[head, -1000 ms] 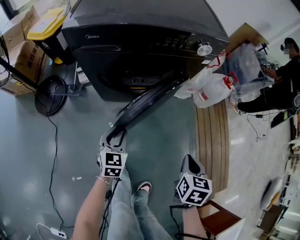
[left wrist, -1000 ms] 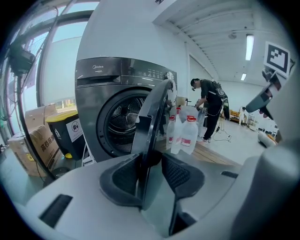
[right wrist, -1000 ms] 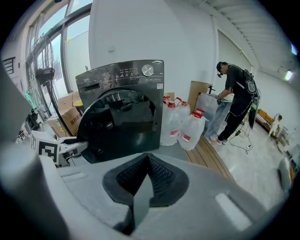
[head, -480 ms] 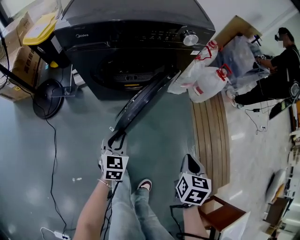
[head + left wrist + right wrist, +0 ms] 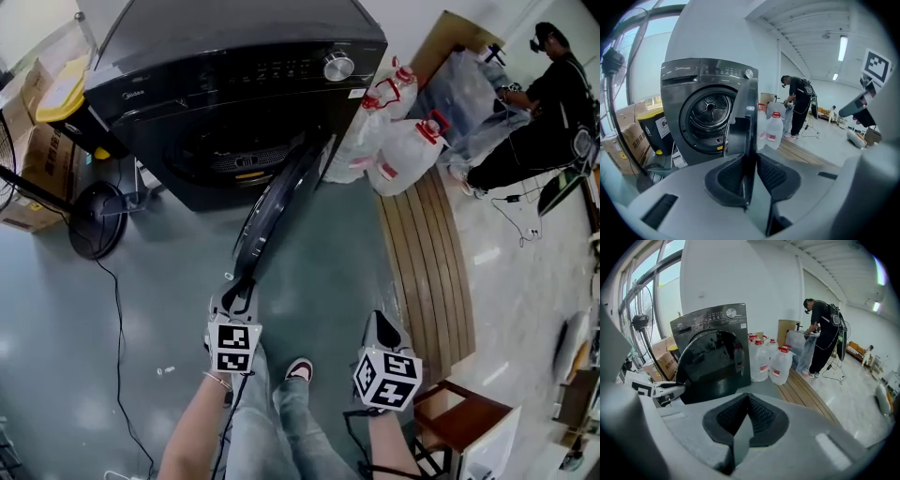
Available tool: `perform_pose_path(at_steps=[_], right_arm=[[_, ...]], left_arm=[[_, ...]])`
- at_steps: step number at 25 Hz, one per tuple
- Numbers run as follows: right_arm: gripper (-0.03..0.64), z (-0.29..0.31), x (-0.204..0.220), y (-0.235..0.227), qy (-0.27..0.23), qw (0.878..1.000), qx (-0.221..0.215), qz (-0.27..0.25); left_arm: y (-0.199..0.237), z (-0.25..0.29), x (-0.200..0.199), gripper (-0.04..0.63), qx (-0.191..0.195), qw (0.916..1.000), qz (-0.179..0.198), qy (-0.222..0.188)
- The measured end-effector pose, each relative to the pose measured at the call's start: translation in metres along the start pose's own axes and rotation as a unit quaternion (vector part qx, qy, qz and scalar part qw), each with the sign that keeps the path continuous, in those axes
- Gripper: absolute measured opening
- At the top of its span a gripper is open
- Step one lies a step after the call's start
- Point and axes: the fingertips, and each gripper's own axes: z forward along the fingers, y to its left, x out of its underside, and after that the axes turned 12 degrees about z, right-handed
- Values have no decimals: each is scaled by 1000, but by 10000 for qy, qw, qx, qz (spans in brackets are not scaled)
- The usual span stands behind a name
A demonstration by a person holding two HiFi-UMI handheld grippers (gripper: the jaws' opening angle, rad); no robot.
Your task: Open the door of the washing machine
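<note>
A dark front-loading washing machine [image 5: 187, 84] stands on the grey floor [image 5: 141, 281], its door [image 5: 277, 202] swung wide open. The left gripper [image 5: 238, 292] has just been closing its jaws and clamps the door's rim. The right gripper [image 5: 380, 322] has its jaws together and empty.

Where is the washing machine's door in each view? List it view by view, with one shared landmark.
Head view: door at centre, swung open below the drum.
Left gripper view: door edge-on at centre.
Right gripper view: door left of centre, its outer face showing.
Shared landmark: silver knob.
</note>
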Motion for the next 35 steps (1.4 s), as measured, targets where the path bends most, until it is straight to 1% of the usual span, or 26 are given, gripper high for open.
perform_pose_path(at_steps=[4,10,16,21,27,35], right_arm=[[6,-5,4,-19,-19,9999,90,146],[6,-13,6,-48,-88,9988,249,405],[6,-22,10,-73,-117,9965,430,705],[6,-27,13,-92,-145,9944,567,880],[6,-31,22,-117,-125,9913,744,1082],[6,-34,25,-140,-132,9880,884,1260]], left_arm=[[-18,-1,-2,80,55,9999,-94,75],[-48,0,-8,78,174,9996,9,221],[-80,2,-11,86,475,9980,-45,411],[-99,5,-18,95,623,9972,-99,410],[-116,8,-23,98,659,9966,-183,470],[-141,14,-32,107,823,9949,-214,534]])
